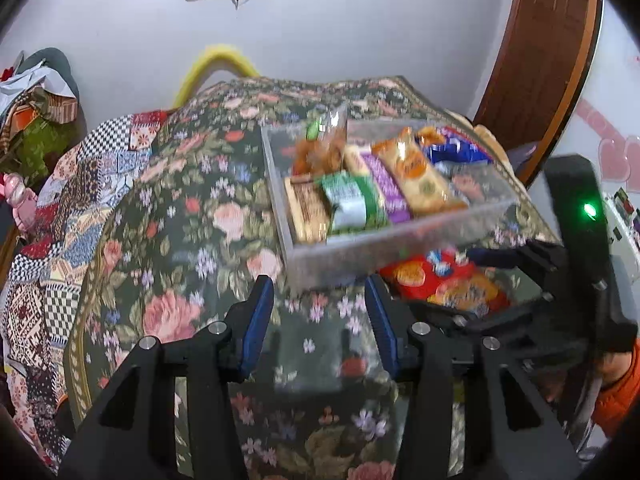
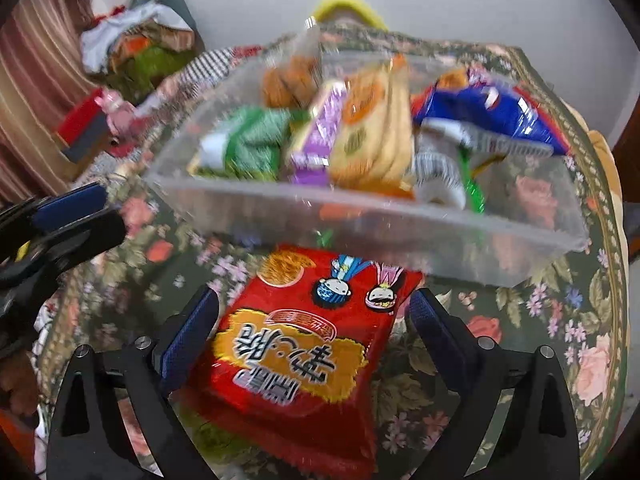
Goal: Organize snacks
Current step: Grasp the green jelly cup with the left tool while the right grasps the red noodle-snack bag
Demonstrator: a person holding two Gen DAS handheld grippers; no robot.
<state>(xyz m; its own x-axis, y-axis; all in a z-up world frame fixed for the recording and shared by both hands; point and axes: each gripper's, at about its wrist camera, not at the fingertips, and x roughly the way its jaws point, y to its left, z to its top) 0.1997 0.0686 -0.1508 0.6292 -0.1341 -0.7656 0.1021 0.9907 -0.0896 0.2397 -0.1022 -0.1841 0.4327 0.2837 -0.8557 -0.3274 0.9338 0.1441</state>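
Left gripper (image 1: 320,320) open over floral tablecloth (image 1: 180,240); clear snack box (image 1: 320,258) ahead, red packet (image 1: 440,284) beside right gripper (image 1: 500,288).

Black-framed hand-held gripper (image 1: 320,320) with blue pads, silver screws; orange sleeve (image 1: 618,392).

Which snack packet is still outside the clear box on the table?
The red snack packet, printed with two cartoon faces. It lies on the floral tablecloth in front of the clear plastic box, between the open right gripper's fingers; the other packets are inside.
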